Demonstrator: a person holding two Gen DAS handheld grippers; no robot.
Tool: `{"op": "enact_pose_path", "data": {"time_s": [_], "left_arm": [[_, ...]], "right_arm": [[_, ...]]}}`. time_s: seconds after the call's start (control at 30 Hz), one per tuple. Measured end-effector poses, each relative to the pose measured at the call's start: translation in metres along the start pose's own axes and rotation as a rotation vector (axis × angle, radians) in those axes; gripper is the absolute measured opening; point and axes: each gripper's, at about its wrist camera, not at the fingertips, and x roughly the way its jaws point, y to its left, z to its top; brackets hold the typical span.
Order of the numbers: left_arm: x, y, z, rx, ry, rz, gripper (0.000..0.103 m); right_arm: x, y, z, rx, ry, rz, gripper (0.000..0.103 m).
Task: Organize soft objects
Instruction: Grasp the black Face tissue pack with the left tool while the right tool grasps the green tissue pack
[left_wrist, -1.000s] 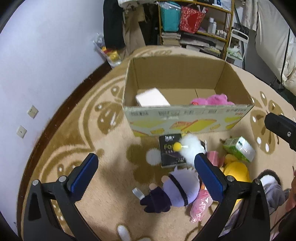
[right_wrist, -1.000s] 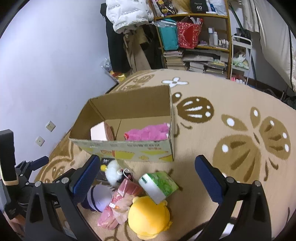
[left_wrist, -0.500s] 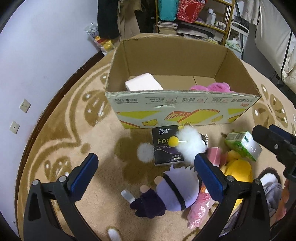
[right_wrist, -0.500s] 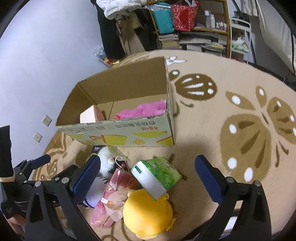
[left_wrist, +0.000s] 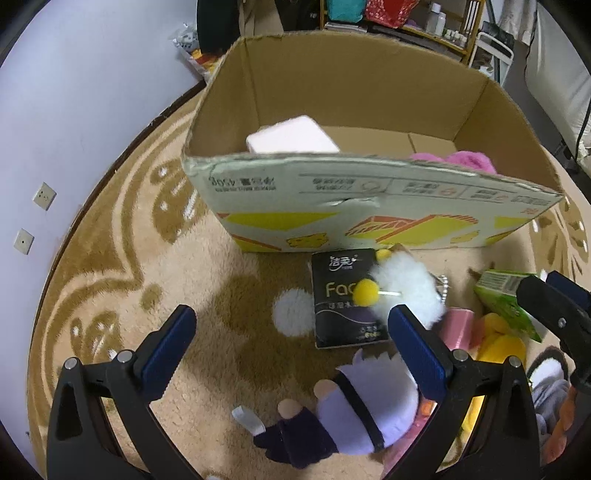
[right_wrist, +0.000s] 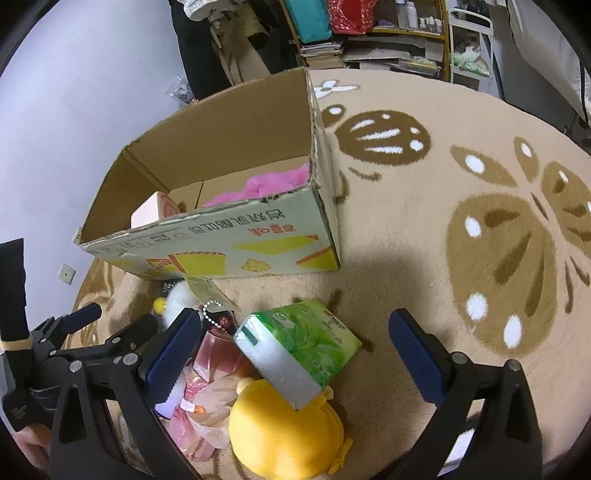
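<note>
An open cardboard box (left_wrist: 369, 206) stands on the rug and holds a white pack (left_wrist: 291, 134) and a pink plush (left_wrist: 465, 160); it also shows in the right wrist view (right_wrist: 236, 243). Before it lie a black tissue pack (left_wrist: 341, 295), a white fluffy toy (left_wrist: 406, 291), a purple doll (left_wrist: 362, 402), a green tissue pack (right_wrist: 299, 347) and a yellow plush (right_wrist: 284, 432). My left gripper (left_wrist: 291, 347) is open and empty above the black pack and the doll. My right gripper (right_wrist: 291, 350) is open and empty around the green pack.
A beige rug with brown patterns (right_wrist: 480, 229) covers the floor. A pale wall with sockets (left_wrist: 44, 195) runs on the left. Cluttered shelves (right_wrist: 388, 33) stand behind the box. A pink wrapped item (right_wrist: 214, 354) lies among the toys.
Both grippers have moved forward and lower toward the toy pile and the box. The right gripper's fingers now flank the green tissue pack.
</note>
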Motion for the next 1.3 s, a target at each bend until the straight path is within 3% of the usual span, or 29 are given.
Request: {"op": "enact_pose_path", "data": {"time_s": [1.03, 1.3], "left_arm": [[0.043, -0.018, 0.007, 0.062, 0.070, 0.041, 0.103], [0.045, -0.031, 0.011, 0.057, 0.047, 0.036, 0.102]], "right_arm": [[0.031, -0.001, 0.000, 0.019, 0.080, -0.035, 0.103], [0.042, 0.000, -0.005, 0.027, 0.133, -0.032, 0.078]]}}
